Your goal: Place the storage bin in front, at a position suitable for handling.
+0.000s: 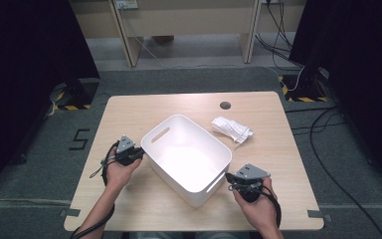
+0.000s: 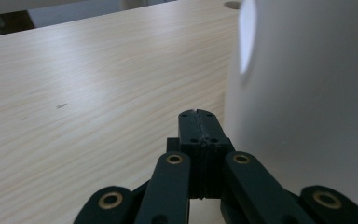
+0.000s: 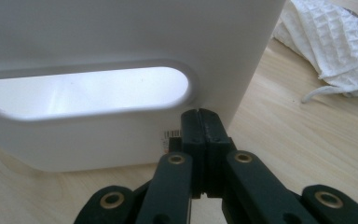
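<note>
Both claws, left (image 1: pixel 140 153) and right (image 1: pixel 229 178), were clamped shut on nothing beside the white bin (image 1: pixel 186 158), so we figured we'd open them before gripping its handle slots.

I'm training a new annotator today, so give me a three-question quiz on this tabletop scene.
1. True or false: the left claw is shut with nothing between its jaws.
2. What lies on the table beyond the white bin? A) a sponge B) a white cloth C) a cup
3. Which feature of the bin does the right claw face?

Key:
1. True.
2. B, the white cloth.
3. The oval handle slot in its end wall.
</note>
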